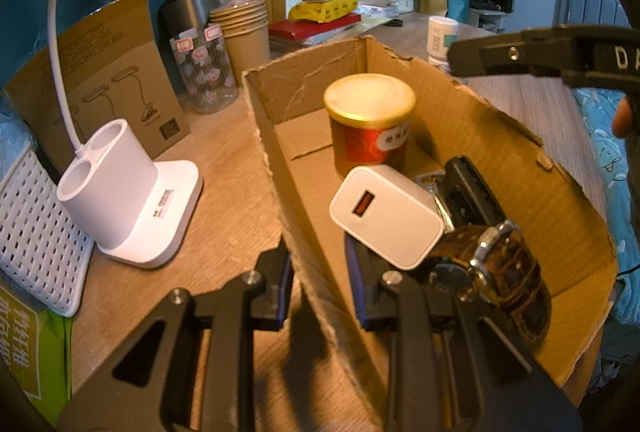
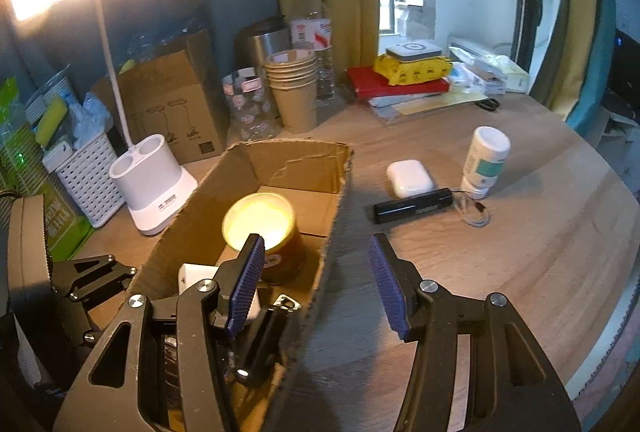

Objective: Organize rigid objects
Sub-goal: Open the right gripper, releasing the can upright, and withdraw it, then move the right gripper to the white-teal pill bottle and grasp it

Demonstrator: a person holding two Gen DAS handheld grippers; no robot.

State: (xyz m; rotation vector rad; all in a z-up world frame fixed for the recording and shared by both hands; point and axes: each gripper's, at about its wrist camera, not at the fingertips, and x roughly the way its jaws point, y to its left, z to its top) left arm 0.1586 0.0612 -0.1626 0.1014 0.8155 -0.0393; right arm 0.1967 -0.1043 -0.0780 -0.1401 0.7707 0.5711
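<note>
An open cardboard box [image 1: 520,167] stands on the wooden table. It holds a gold-lidded red tin [image 1: 368,103], a white charger [image 1: 386,216], a brown-strapped watch [image 1: 504,264] and a black object [image 1: 468,191]. My left gripper [image 1: 320,288] is shut on the box's near left wall, one pad on each side. My right gripper [image 2: 316,248] hangs open and empty above the box's right wall [image 2: 340,199]; one of its fingers [image 1: 500,55] shows over the box. Right of the box lie a white earbud case [image 2: 409,177], a black stick-shaped device [image 2: 414,209] and a white bottle [image 2: 486,159].
A white lamp base [image 1: 132,199] and a white basket [image 1: 36,232] stand left of the box. Behind are a cardboard package [image 1: 100,71], a glass jar [image 1: 204,71], stacked paper cups [image 2: 294,87], a steel pot, a water bottle and books [image 2: 396,87]. A thin cable [image 2: 474,213] lies by the bottle.
</note>
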